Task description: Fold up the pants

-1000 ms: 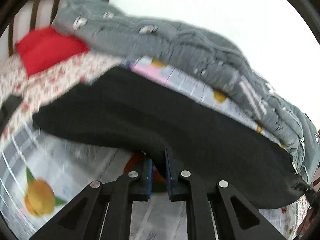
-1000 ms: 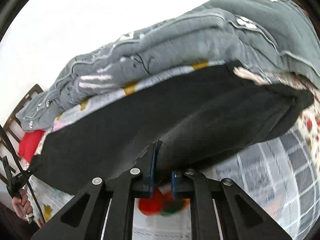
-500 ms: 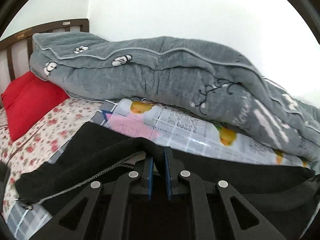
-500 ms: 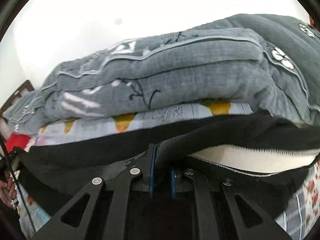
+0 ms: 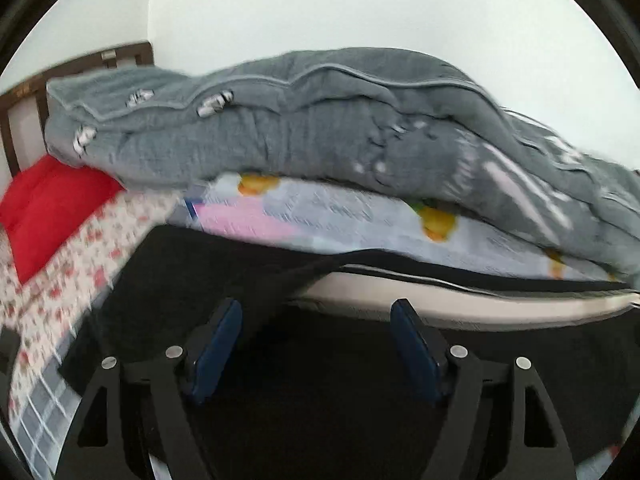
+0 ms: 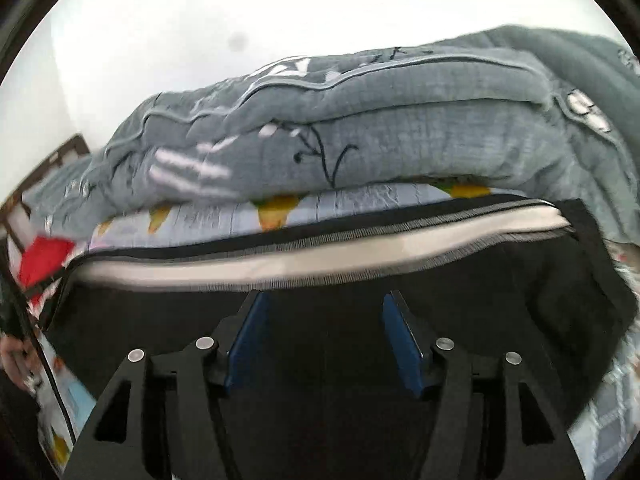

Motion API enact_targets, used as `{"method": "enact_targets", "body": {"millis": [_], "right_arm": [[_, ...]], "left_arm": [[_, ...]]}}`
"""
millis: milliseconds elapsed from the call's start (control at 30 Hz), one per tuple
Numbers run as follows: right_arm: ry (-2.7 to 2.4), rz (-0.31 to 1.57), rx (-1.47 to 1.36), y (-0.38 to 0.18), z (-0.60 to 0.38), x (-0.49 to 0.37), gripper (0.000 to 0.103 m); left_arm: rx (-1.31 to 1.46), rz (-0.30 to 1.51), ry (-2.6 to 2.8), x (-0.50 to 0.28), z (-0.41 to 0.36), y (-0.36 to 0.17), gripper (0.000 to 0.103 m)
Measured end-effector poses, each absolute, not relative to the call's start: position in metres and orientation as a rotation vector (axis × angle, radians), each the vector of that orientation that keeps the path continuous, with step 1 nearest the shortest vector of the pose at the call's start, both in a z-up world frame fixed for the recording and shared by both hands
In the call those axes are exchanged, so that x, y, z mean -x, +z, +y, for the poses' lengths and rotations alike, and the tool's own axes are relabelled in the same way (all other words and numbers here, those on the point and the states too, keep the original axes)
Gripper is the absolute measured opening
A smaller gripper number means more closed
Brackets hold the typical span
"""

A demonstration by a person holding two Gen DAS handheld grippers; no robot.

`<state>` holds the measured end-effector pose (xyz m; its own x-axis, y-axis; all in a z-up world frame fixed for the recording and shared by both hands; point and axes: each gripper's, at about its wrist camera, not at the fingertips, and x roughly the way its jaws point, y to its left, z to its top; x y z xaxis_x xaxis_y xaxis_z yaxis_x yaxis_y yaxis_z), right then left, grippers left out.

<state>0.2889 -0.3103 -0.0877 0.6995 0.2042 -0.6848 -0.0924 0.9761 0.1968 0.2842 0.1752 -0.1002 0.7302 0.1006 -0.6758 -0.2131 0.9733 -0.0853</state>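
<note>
Black pants [image 5: 320,360] lie folded on the bed, filling the lower half of both views, with their white inner waistband [image 5: 460,300] showing along the far edge. In the left wrist view my left gripper [image 5: 318,308] hovers just over the cloth with its jaws opening wide; the blue pads [image 5: 218,340] press on nothing. In the right wrist view the pants [image 6: 500,300] and waistband [image 6: 320,262] lie the same way, and my right gripper [image 6: 324,304] has its jaws opening too, cloth beneath them but not pinched.
A thick grey quilt [image 5: 320,120] is heaped along the wall behind the pants, over a fruit-print sheet [image 5: 340,212]. A red pillow [image 5: 44,208] and wooden headboard [image 5: 80,64] sit at the left. A person's hand [image 6: 14,360] shows at the right wrist view's left edge.
Both grippers carried the black cloth forward over the pants, laid it down, then let go: their jaws went from shut on the fabric to wide apart.
</note>
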Motion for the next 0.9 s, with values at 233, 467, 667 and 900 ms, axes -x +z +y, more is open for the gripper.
{"method": "enact_targets", "body": {"millis": [233,467,667,900], "right_arm": [[0.094,0.800,-0.092,-0.106,-0.340,-0.187,0.065],[0.074,0.929,-0.254,-0.145,-0.381,-0.169,0.065],[0.075,0.966,-0.371,-0.149,-0.392,-0.197,0.065],[0.027,0.989,-0.384,-0.156,-0.394,-0.252,0.053]], "left_arm": [[0.318,0.864,0.088,-0.198,0.181,-0.137,0.075],[0.515,0.877,0.072,-0.171,0.202,-0.166,0.075],[0.601,0.856,0.072,-0.202,0.213,-0.177,0.075],[0.778,0.855,0.091,-0.241,0.245,-0.184,0.073]]}}
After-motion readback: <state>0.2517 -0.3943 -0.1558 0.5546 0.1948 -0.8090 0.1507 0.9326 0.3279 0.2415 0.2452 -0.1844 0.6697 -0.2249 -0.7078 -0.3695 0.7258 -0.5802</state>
